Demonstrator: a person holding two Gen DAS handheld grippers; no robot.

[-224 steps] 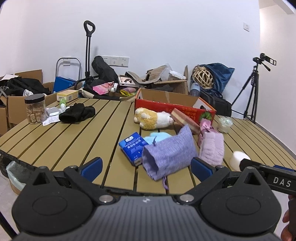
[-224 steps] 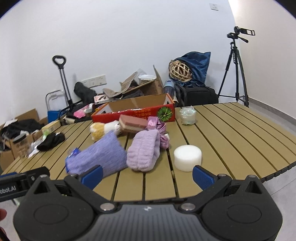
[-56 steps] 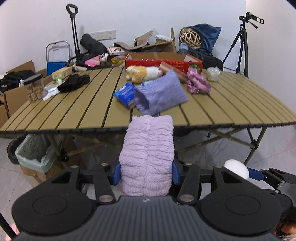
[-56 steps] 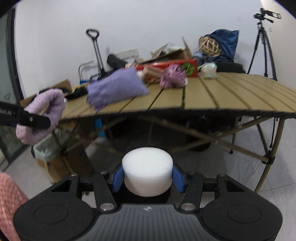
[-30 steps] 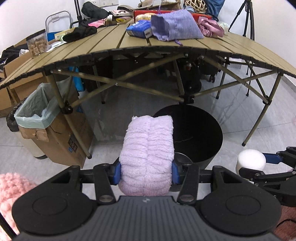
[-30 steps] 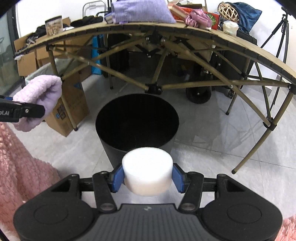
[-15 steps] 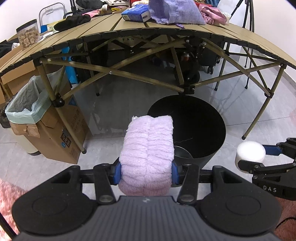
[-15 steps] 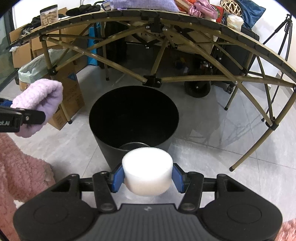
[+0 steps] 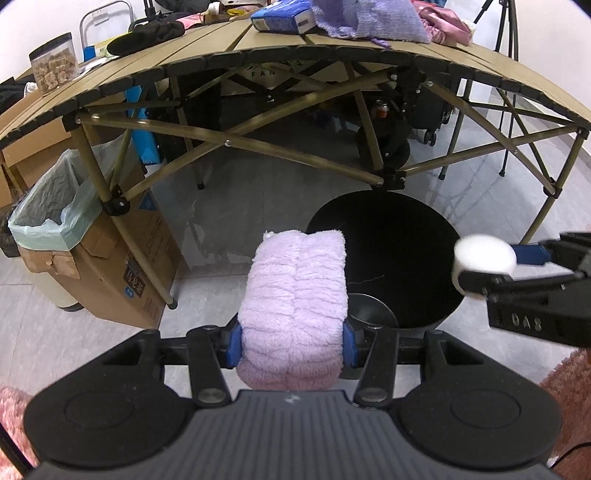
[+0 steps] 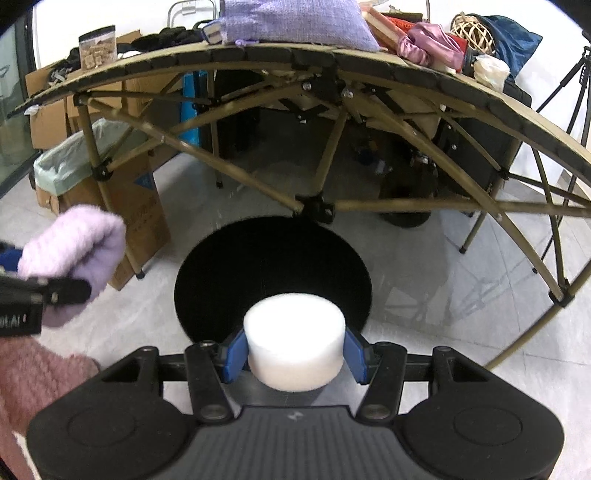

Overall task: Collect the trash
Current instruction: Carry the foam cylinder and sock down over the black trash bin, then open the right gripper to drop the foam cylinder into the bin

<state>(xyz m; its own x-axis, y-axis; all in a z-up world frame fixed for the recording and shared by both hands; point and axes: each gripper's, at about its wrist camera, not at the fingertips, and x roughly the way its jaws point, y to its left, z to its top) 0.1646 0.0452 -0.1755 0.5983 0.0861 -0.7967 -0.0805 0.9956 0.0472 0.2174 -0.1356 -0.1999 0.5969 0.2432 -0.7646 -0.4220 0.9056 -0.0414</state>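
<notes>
My left gripper (image 9: 291, 345) is shut on a fluffy lilac cloth roll (image 9: 295, 295), held just left of a round black bin (image 9: 399, 236) on the floor. My right gripper (image 10: 293, 354) is shut on a white foam cylinder (image 10: 294, 338), held over the near rim of the bin (image 10: 273, 254). The foam cylinder (image 9: 482, 254) also shows at the right of the left wrist view, above the bin's right rim. The lilac cloth roll (image 10: 79, 247) shows at the left of the right wrist view.
The folding slat table (image 9: 207, 66) stands behind the bin, with a purple pouch (image 9: 365, 18), a blue packet (image 9: 282, 20) and a jar (image 9: 53, 68) on top. Its crossed legs (image 10: 314, 206) come close to the bin. A cardboard box lined with a green bag (image 9: 55, 210) stands left.
Both grippers have moved closer to the bin over the last second. The foam cylinder now sits over the bin's rim. Both still hold their items.
</notes>
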